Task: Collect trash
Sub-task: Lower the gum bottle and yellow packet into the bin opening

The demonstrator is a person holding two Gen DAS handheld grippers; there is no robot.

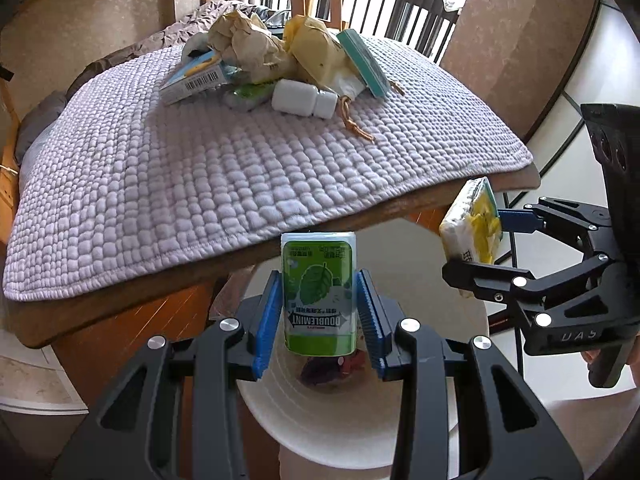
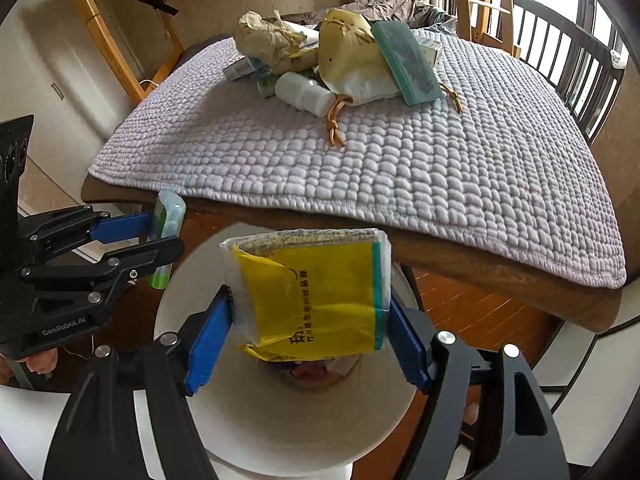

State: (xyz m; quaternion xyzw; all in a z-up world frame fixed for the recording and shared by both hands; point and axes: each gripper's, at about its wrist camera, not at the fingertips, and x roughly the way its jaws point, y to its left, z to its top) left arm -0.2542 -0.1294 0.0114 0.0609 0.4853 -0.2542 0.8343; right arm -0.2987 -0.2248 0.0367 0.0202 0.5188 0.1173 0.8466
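Note:
My left gripper (image 1: pixel 319 312) is shut on a green Doublemint gum box (image 1: pixel 319 294) and holds it over the open white bin (image 1: pixel 280 412). My right gripper (image 2: pixel 310 316) is shut on a yellow tissue pack (image 2: pixel 316 296) over the same bin (image 2: pixel 256 412). The right gripper with the pack (image 1: pixel 474 220) shows at the right of the left wrist view. The left gripper with the gum box (image 2: pixel 166 236) shows at the left of the right wrist view. Some trash lies at the bin's bottom (image 2: pixel 316 372).
A table with a lilac quilted mat (image 1: pixel 248 176) stands just behind the bin. At its far side lies a pile: crumpled paper bags (image 1: pixel 248 40), a white bottle (image 1: pixel 302 98), a teal booklet (image 1: pixel 364 64), a barcoded box (image 1: pixel 196 80), brown string (image 1: pixel 354 122). Wooden chairs and a railing stand beyond.

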